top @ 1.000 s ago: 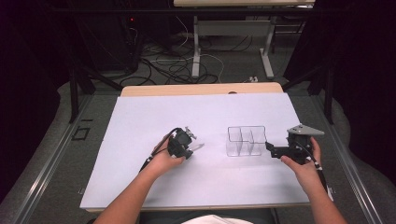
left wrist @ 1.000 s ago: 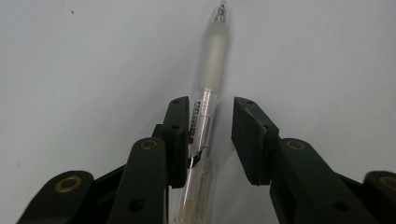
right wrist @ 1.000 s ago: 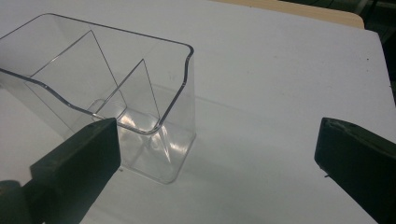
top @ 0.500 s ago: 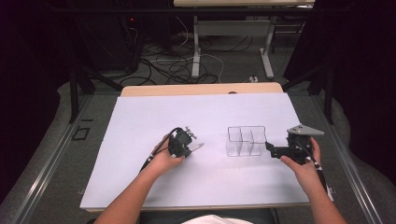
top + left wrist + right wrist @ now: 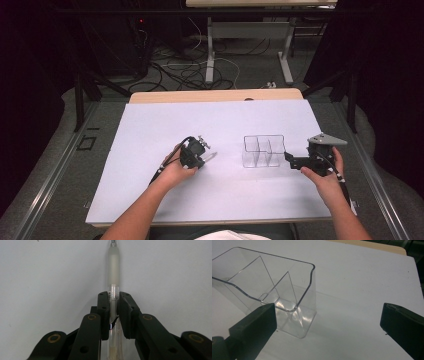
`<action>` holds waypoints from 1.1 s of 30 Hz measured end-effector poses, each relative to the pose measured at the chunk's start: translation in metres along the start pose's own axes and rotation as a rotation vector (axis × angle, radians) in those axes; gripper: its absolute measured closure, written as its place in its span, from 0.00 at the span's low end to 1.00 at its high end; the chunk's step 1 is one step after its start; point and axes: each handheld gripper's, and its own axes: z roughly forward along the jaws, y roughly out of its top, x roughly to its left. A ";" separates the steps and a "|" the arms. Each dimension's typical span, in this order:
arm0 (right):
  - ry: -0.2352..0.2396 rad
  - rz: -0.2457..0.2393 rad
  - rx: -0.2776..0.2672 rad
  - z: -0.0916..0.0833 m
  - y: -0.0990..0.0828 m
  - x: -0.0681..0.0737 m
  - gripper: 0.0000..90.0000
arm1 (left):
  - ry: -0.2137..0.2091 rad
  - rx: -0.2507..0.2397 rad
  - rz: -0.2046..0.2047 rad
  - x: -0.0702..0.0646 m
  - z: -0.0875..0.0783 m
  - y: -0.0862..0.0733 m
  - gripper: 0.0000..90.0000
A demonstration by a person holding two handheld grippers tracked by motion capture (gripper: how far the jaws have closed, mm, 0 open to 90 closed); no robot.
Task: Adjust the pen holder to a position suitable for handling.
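left gripper (image 5: 113, 315): jaws have just been closing and now clamp a clear plastic pen with a frosted white grip sleeve (image 5: 113, 270). the pads press on the transparent barrel from both sides. the frosted sleeve and the tip stick out beyond the jaws, over the white sheet covering the worktop (image 5: 150, 135). in the high view this gripper (image 5: 202, 155) sits left of centre, low over the sheet, in the person's left hand (image 5: 176, 170), with the pen (image 5: 211, 156) pointing toward the right. whether the pen touches the sheet cannot be told.

right gripper (image 5: 329, 322): jaws stand wide apart and hold nothing. one jaw is just in front of the near corner of a clear plastic organiser box with inner dividers (image 5: 274, 287); contact there cannot be confirmed. the other jaw is well clear, over bare sheet. in the high view this gripper (image 5: 290, 159), in the person's right hand (image 5: 322, 172), points left at the right end of the box (image 5: 264, 151).

box: upright on the sheet, right of centre, between the two grippers. its compartments hold nothing visible. pen and box are apart.
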 end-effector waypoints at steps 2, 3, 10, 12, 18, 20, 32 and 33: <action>0.000 -0.001 0.001 0.000 0.000 0.000 0.00 | -0.001 -0.016 -0.011 0.001 -0.003 0.000 0.89; 0.000 -0.001 0.000 0.000 0.000 0.000 0.00 | -0.003 -0.027 -0.029 0.001 -0.004 -0.001 0.89; -0.003 0.000 -0.006 0.000 0.000 0.000 0.00 | -0.012 -0.103 -0.055 0.006 -0.015 -0.003 0.89; -0.003 0.003 -0.005 -0.001 0.001 0.000 0.00 | -0.007 -0.132 -0.063 0.005 -0.018 -0.004 0.89; -0.010 -0.006 -0.016 -0.002 0.002 0.001 0.00 | -0.011 -0.192 -0.066 0.007 -0.029 -0.005 0.89; -0.013 -0.006 -0.019 -0.003 0.002 0.001 0.00 | -0.012 -0.218 -0.071 0.006 -0.032 -0.006 0.89; -0.026 0.014 -0.062 -0.010 0.007 0.004 0.00 | -0.046 -0.352 -0.099 0.004 -0.048 -0.005 0.89; -0.022 0.019 -0.062 -0.010 0.008 0.004 0.00 | -0.048 -0.361 -0.100 0.003 -0.050 -0.005 0.89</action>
